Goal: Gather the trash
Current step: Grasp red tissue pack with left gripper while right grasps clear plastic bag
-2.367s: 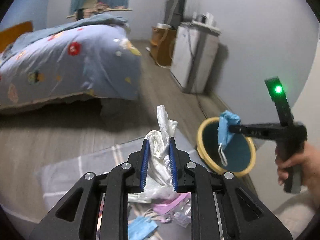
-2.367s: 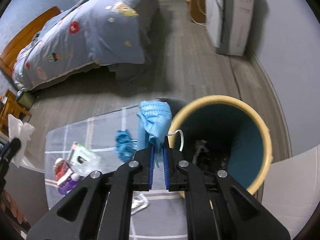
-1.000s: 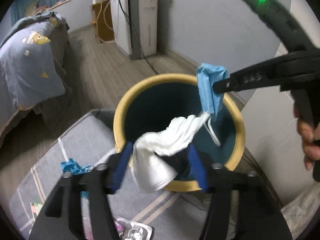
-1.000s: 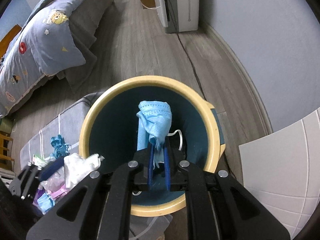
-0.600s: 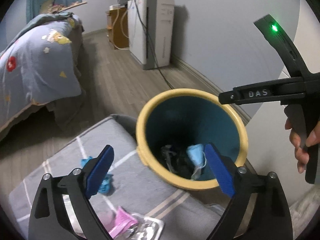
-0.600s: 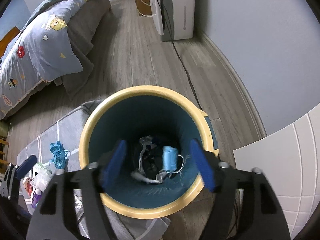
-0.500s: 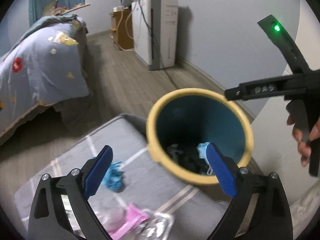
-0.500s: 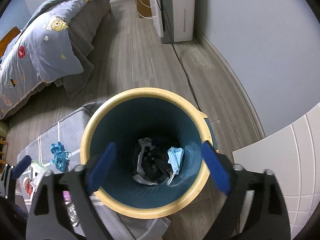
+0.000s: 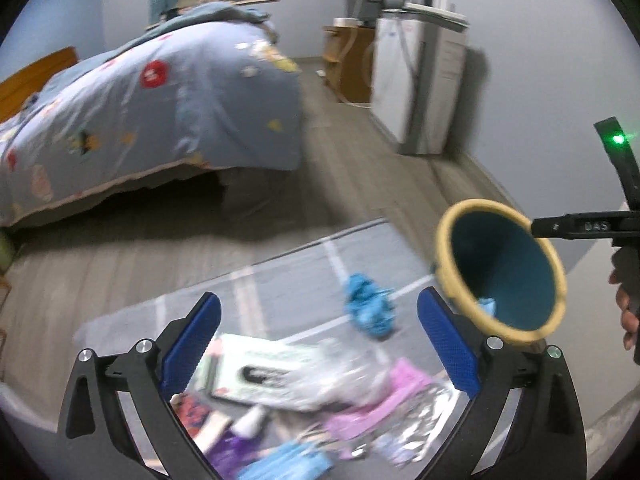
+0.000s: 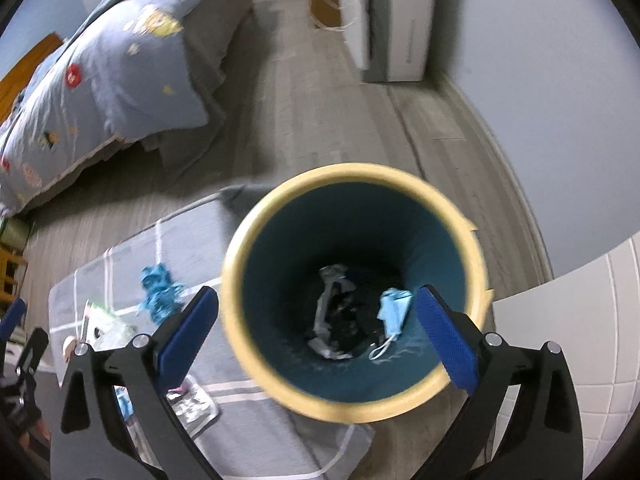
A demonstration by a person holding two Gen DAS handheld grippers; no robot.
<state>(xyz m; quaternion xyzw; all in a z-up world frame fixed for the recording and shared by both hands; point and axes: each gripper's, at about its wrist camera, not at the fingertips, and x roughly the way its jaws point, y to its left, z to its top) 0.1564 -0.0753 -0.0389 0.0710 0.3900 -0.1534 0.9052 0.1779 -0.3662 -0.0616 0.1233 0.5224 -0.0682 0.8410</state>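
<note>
My right gripper (image 10: 316,328) has let go of the blue mask (image 10: 394,308), which now lies in the bin (image 10: 256,240); its jaws are opening, empty. My left gripper (image 9: 318,340), jaws also opening, has dropped its white tissue. The bin has slid from frame centre to the right edge.

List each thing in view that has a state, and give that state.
left gripper: jaws opening, nothing between them
right gripper: jaws opening, empty, above the bin
trash bin: upright, uncovered, partly filled
blue face mask: lying inside the bin
blue crumpled scrap: loose on the grey mat
litter pile: on the mat, not yet collected
green indicator light: lit
</note>
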